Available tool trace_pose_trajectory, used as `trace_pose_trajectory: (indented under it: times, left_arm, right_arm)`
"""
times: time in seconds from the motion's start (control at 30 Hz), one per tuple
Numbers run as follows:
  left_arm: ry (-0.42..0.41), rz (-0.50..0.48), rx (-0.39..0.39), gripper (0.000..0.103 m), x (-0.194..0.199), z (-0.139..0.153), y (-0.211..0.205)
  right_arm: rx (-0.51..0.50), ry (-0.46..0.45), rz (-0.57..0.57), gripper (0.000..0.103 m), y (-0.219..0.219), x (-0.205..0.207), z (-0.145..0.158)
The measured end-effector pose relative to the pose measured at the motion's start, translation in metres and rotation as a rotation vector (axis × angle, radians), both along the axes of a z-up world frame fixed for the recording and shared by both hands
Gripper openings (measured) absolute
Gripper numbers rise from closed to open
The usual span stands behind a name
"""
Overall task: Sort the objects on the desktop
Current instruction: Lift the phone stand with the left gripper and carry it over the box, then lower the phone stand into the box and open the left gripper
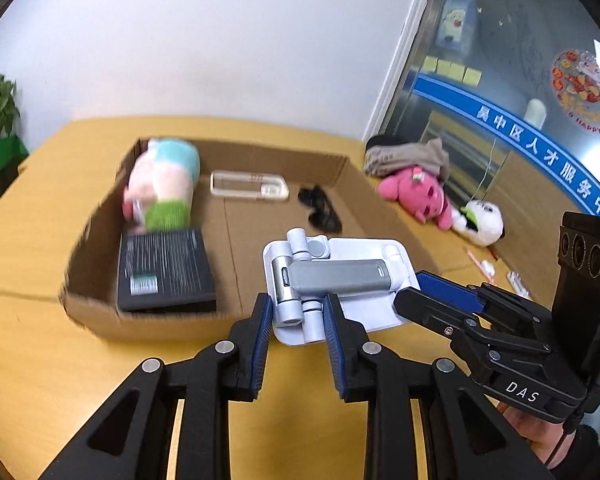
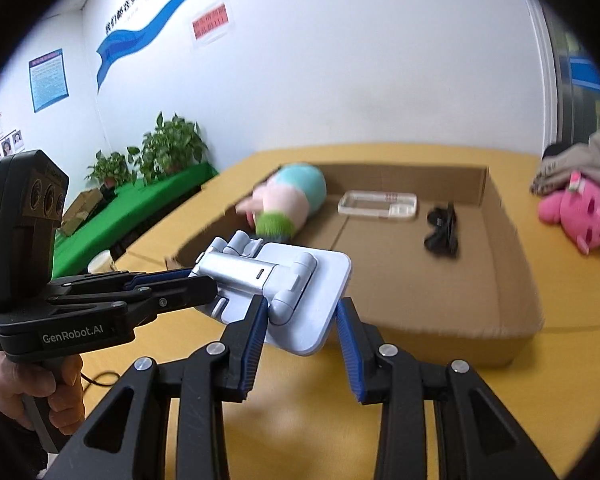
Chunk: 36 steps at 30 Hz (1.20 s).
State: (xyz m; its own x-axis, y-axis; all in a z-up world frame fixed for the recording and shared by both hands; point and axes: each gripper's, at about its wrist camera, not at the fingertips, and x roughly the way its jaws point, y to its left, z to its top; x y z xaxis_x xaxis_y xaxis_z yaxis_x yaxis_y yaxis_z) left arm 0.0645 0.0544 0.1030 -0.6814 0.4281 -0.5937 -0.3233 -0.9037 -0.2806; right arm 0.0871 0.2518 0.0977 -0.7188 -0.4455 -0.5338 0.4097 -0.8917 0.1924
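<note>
A white and grey folding phone stand (image 1: pixel 332 280) is held in the air over the near edge of a shallow cardboard box (image 1: pixel 100 320). My left gripper (image 1: pixel 296 320) is shut on the stand's near hinge end. My right gripper (image 2: pixel 302 316) is shut on the stand's white plate (image 2: pixel 300 292); it shows in the left wrist view (image 1: pixel 416 288) at the plate's right edge. The box (image 2: pixel 460 320) holds a pastel plush toy (image 1: pixel 164 184), a black flat box (image 1: pixel 164 272), a clear phone case (image 1: pixel 248 186) and black sunglasses (image 1: pixel 320 212).
A pink plush (image 1: pixel 420 196) and a white plush (image 1: pixel 480 220) lie on the yellow table (image 1: pixel 40 340) right of the box, by a grey cloth bundle (image 1: pixel 408 154) and small pens (image 1: pixel 488 266). Potted plants (image 2: pixel 168 148) stand left of the table.
</note>
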Motion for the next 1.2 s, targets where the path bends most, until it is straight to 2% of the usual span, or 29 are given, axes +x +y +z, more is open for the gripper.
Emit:
trace_pose_trajectory:
  times: [0.33, 0.6, 0.97, 1.2]
  left_arm:
    - [0.065, -0.004, 0.009, 0.027, -0.033, 0.037, 0.001]
    - [0.076, -0.014, 0.000, 0.027, -0.080, 0.049, 0.011]
    - [0.049, -0.005, -0.021, 0.026, -0.147, 0.041, 0.020]
    - [-0.066, 0.017, -0.020, 0.025, -0.198, 0.009, 0.022]
  right_arm:
    - [0.002, 0.081, -0.008, 0.034, 0.000, -0.023, 0.040]
    - [0.004, 0.110, -0.029, 0.034, 0.005, -0.065, 0.054]
    - [-0.003, 0.087, -0.043, 0.034, 0.009, -0.128, 0.049]
    - [-0.005, 0.002, -0.047, 0.034, 0.008, -0.174, 0.027]
